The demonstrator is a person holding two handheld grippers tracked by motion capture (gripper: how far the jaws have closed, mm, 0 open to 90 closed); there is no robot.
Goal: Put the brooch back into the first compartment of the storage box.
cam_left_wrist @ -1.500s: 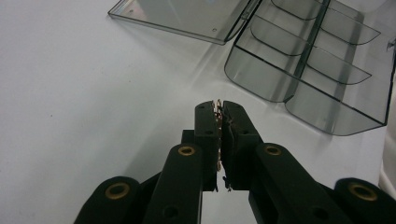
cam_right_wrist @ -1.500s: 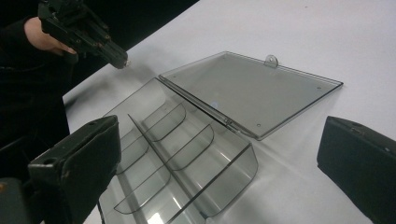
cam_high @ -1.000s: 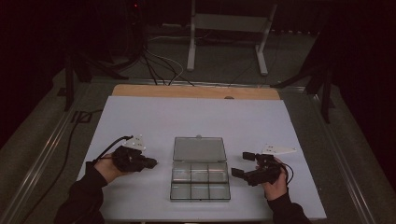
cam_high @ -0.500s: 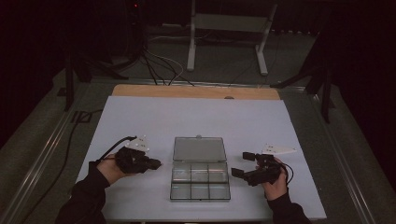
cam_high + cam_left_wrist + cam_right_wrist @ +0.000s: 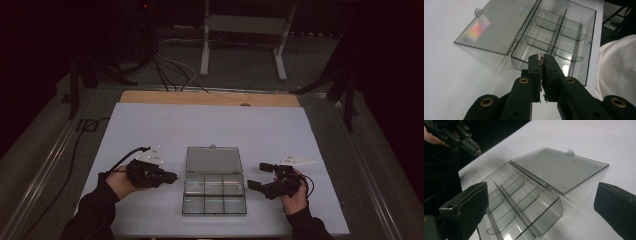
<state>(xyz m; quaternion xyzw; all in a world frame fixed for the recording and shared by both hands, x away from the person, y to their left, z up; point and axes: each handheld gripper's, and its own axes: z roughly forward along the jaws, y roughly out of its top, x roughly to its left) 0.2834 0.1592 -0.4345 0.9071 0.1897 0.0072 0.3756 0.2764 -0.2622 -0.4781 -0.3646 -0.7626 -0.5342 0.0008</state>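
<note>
Clear plastic organiser box (image 5: 214, 192) lies open near the front middle of the white worktop (image 5: 210, 125), its lid (image 5: 213, 159) folded flat on the far side and touching the surface. Inside, a long divider and curved cross walls split the tray into six compartments, and all of them look bare. A small round tab sticks out from the lid's free edge.

Left gripper (image 5: 170, 177) hovers just beside the box's left wall, pointing toward it, held in the person's left hand (image 5: 120, 182). In the left gripper view its jaws are pressed together, with a small thin, brownish scrap (image 5: 541, 58) pinched between the tips; what it is cannot be told. The tips sit above the near wall of the tray.

Right gripper (image 5: 259, 176) rests low on the other side, near the box's right wall but apart from it, held in the right hand (image 5: 295, 197). Its jaws are spread wide, with nothing between them; in the right gripper view they frame the tray and lid. A grey three-cornered plate (image 5: 297, 160) stands just beyond this gripper
</note>
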